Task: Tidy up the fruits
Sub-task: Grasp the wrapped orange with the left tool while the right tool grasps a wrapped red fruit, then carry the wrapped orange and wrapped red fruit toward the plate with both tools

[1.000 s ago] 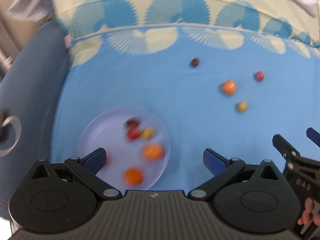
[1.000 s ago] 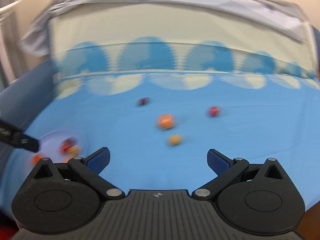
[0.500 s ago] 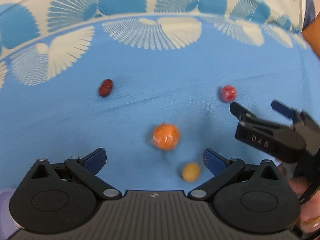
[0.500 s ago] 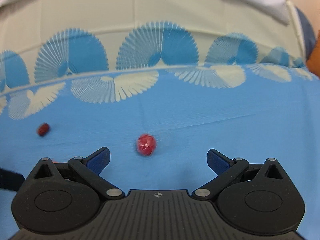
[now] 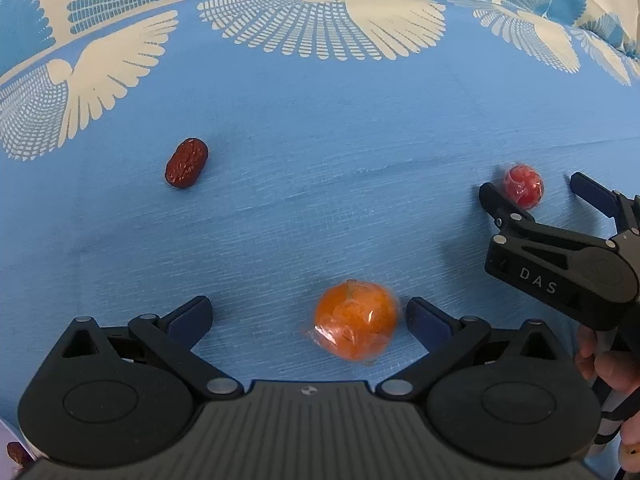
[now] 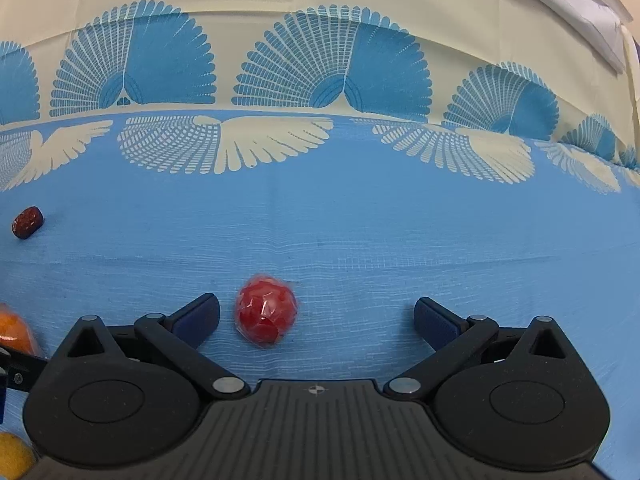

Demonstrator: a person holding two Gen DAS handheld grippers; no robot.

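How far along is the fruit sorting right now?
Done: nothing visible confirms it; no plate is in clear view. In hand: nothing gripped. The left claw is closing around the wrapped orange fruit; the right claw stands open around the red fruit. Left: both of those, the dark red date on the blue cloth, and a yellow fruit.

Blue tablecloth (image 6: 360,220), cream fan-patterned border; evenly lit.

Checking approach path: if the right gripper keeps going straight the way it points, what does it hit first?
Most likely the red fruit, lying between the open right gripper fingers, nearer the left one. Nothing else sits in that line before the blue tablecloth. Depth is hard to judge through the fisheye.
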